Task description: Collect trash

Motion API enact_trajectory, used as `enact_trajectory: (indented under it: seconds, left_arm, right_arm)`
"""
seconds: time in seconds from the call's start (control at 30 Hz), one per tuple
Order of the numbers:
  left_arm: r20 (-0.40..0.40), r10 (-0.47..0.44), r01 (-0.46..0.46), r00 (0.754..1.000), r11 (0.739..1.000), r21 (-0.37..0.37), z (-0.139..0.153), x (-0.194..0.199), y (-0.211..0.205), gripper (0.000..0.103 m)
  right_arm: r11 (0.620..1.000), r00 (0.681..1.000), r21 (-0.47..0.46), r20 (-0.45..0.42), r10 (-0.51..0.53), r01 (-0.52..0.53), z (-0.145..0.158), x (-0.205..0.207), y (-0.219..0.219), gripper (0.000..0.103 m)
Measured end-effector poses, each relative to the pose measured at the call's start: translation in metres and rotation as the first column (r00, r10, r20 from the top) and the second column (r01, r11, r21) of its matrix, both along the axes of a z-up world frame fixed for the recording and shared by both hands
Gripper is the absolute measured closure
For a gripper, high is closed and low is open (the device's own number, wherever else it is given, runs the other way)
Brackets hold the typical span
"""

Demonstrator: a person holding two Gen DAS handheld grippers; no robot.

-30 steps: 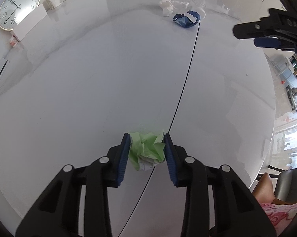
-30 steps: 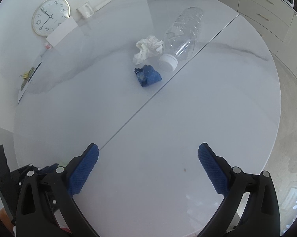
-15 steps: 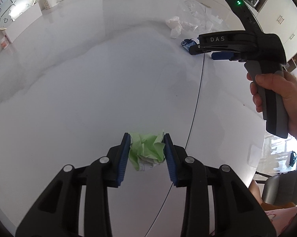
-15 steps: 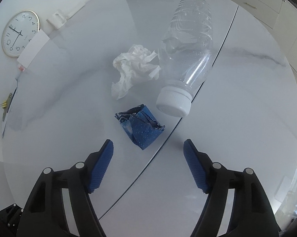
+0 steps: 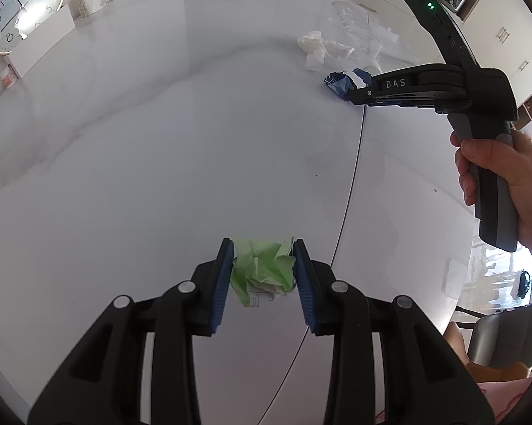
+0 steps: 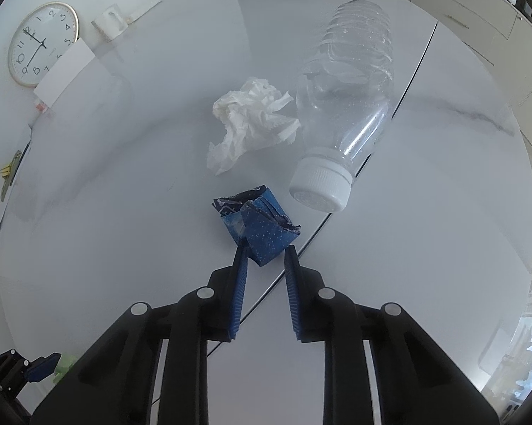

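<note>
My left gripper [image 5: 262,265] is shut on a crumpled green paper ball [image 5: 264,271], held just above the white round table [image 5: 159,141]. My right gripper [image 6: 264,258] has its jaws narrowed around the near corner of a crumpled blue starry wrapper [image 6: 260,228] that rests on the table; the pads [image 6: 240,276] touch or nearly touch it. The wrapper also shows in the left wrist view [image 5: 338,83], at the right gripper's tips [image 5: 358,86]. A crumpled white tissue [image 6: 253,120] and a clear plastic bottle [image 6: 347,106] with a white cap lie just beyond the wrapper.
A wall clock [image 6: 41,44], a white card [image 6: 64,72] and a mug [image 6: 108,23] stand at the table's far left edge. A seam [image 5: 350,191] runs across the tabletop. Cabinets [image 6: 471,17] stand behind on the right. A chair [image 5: 496,340] is at the lower right.
My right gripper moved forward to the blue wrapper and narrowed its jaws from wide open to around the wrapper's near corner. My left gripper stayed shut on the green paper.
</note>
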State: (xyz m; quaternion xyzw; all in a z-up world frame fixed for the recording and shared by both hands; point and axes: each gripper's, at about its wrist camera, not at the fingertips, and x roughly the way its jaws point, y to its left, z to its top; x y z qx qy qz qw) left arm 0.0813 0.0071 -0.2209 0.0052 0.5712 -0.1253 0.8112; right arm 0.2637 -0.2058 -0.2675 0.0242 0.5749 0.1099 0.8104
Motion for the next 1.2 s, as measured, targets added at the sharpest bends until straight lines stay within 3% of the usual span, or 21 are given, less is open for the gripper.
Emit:
enact_trajectory:
  seconds: [0.3,0.63,0.77,0.9,1.2]
  left_arm:
    - [0.018,-0.038,0.038,0.999,0.999,-0.003,0.012,-0.010,-0.024,0.069]
    - [0.054,-0.114,0.115,0.992,0.993,-0.015,0.028,-0.040,-0.076,0.069]
    - [0.041,-0.107,0.110,0.993,0.992,-0.055,0.030,-0.046,-0.083,0.069]
    - [0.048,-0.131,0.133,0.990,0.990,-0.039,0.029,-0.044,-0.082,0.069]
    - [0.045,-0.150,0.152,0.988,0.988,-0.025,0.021,-0.021,-0.049,0.069]
  right_arm:
    - [0.999,0.997,0.017,0.057,0.042,-0.043,0.032,-0.029,-0.018,0.086]
    - [0.998,0.995,0.050,0.097,0.039,-0.044,0.079,-0.114,-0.094,0.086]
    - [0.997,0.993,0.065,0.108,0.038,-0.045,0.081,-0.117,-0.102,0.086]
    - [0.994,0.992,0.095,0.118,0.035,-0.046,0.077,-0.104,-0.088,0.086]
    - [0.994,0.997,0.108,0.081,0.008,-0.016,0.036,-0.036,-0.024,0.048]
